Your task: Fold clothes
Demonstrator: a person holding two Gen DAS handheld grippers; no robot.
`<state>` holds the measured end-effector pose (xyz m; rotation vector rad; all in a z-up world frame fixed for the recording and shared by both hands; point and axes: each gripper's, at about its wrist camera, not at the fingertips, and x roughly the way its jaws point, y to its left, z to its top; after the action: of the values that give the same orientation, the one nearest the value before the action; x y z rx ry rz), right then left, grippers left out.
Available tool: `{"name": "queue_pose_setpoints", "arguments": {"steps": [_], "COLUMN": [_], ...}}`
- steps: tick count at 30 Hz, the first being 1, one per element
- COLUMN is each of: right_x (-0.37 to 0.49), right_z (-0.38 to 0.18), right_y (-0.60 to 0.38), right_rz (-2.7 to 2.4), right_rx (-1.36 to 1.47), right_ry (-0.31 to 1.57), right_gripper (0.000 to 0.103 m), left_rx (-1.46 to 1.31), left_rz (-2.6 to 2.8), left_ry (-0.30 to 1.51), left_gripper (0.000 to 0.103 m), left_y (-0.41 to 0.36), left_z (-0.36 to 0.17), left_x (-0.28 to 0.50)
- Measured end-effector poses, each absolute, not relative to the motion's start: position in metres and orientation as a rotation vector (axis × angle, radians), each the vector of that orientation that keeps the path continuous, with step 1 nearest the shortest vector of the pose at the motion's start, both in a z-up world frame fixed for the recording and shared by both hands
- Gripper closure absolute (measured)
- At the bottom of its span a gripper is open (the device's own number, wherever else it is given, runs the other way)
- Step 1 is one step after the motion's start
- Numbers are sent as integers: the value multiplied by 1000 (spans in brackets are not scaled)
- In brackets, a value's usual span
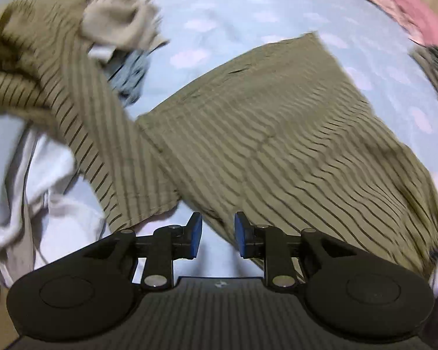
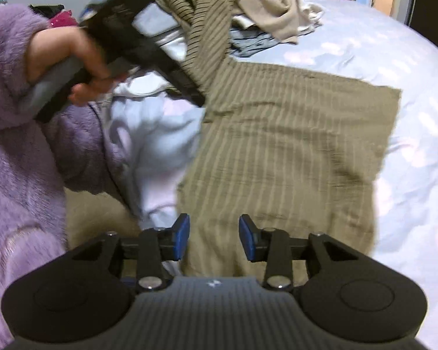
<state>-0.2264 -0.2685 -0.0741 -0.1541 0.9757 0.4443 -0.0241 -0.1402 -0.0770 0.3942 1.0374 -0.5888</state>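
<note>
An olive garment with thin dark stripes (image 1: 277, 134) lies flat on the bed, folded into a rough rectangle (image 2: 292, 145). One long part of it (image 1: 73, 93) trails up to the left onto a heap of clothes. My left gripper (image 1: 218, 234) hovers over the garment's near left edge, open, with nothing between its blue pads. My right gripper (image 2: 214, 237) hangs above the garment's near edge, also open and empty. In the right wrist view a person's hand (image 2: 81, 58) in a fluffy purple sleeve (image 2: 11, 87) holds the left tool's handle.
The bed sheet (image 1: 248, 14) is pale blue with pink spots. A beige garment (image 2: 277, 5) and a blue striped one (image 1: 131, 75) lie in the heap at the back left. White cloth (image 1: 43, 189) bunches at the left. A pink item (image 1: 408, 14) lies far right.
</note>
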Motion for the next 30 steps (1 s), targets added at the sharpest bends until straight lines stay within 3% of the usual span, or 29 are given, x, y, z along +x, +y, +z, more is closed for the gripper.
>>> {"name": "queue_pose_setpoints", "arguments": {"steps": [3, 7, 13, 23, 30], "right_x": [-225, -224, -236, -290, -313], "right_z": [-71, -75, -91, -126, -157], "right_y": [-285, -300, -313, -291, -279], "right_rz": [396, 351, 375, 531, 581], "right_rx": [-207, -355, -569, -950, -1157], "right_ry": [968, 975, 951, 860, 835], "right_gripper": [62, 62, 48, 48, 50], "left_rx": [464, 605, 829, 1129, 1134], "left_rz": [-692, -843, -1064, -1338, -1436], "left_ry": [973, 850, 694, 499, 514], "left_gripper": [77, 62, 62, 57, 57], "left_y": [-146, -161, -175, -190, -201], "left_z": [-68, -63, -70, -104, -130], "left_x": [-51, -94, -152, -217, -225]}}
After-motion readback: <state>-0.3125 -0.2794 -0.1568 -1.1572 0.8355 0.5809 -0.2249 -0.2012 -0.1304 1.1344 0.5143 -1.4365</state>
